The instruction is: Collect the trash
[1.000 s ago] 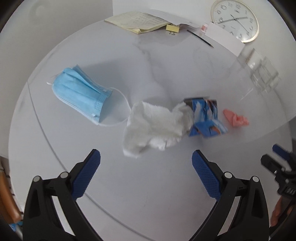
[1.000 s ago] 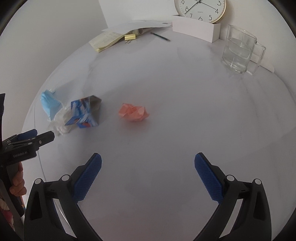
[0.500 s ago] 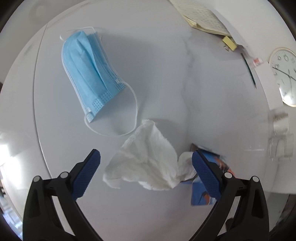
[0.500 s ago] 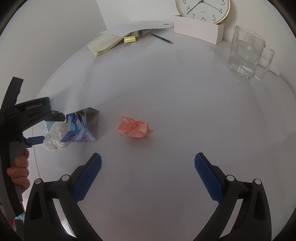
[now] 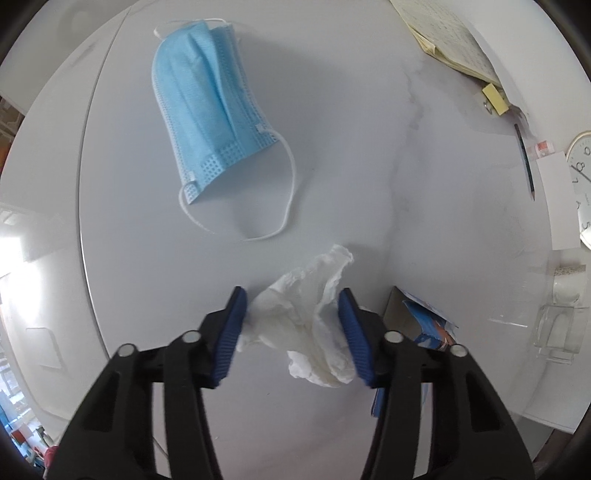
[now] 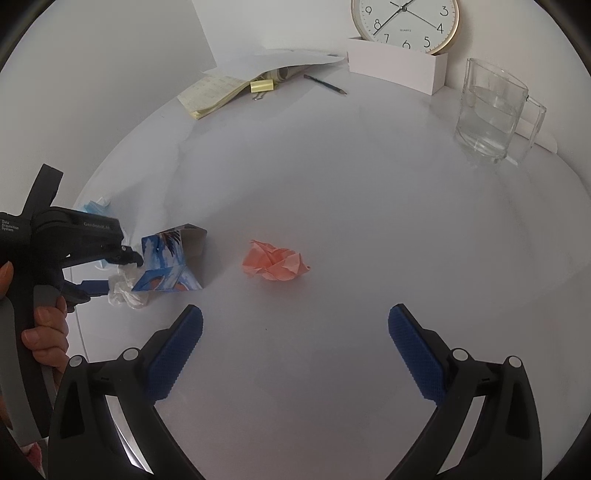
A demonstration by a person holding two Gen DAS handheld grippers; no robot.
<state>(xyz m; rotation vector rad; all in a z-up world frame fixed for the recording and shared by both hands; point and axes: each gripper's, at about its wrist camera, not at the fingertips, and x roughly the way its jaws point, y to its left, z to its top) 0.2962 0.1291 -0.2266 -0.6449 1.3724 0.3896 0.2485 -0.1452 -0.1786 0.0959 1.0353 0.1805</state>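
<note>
- Two views split the scene: the left wrist camera shows the blue pleated face mask [image 5: 210, 107] whole, flat on the table with its white ear loop curled beside it, while the right wrist camera catches only a corner of it behind the left gripper [image 6: 122, 273].
- Only the right wrist view shows the crumpled pink paper [image 6: 275, 262], alone near the middle of the table, and the glass jug [image 6: 491, 114] of water in full.
- Left gripper [image 5: 291, 332]: its jaws have just been closing, and the crumpled white tissue [image 5: 314, 325] sits between the ribbed blue pads, which touch it on both sides.
- Right gripper [image 6: 295, 350] hangs over bare table with its jaws spread wide and nothing between them.
- Just beside the tissue lies a torn blue printed carton [image 6: 170, 262], creased and open at one end.
- White, faintly veined tabletop [image 6: 369, 184], smooth and rounded at its edge; at the back stand a round gold-rimmed clock [image 6: 404, 22], a white card box [image 6: 395, 70], a pencil [image 6: 325, 84] and yellow notepaper [image 6: 214, 94].
</note>
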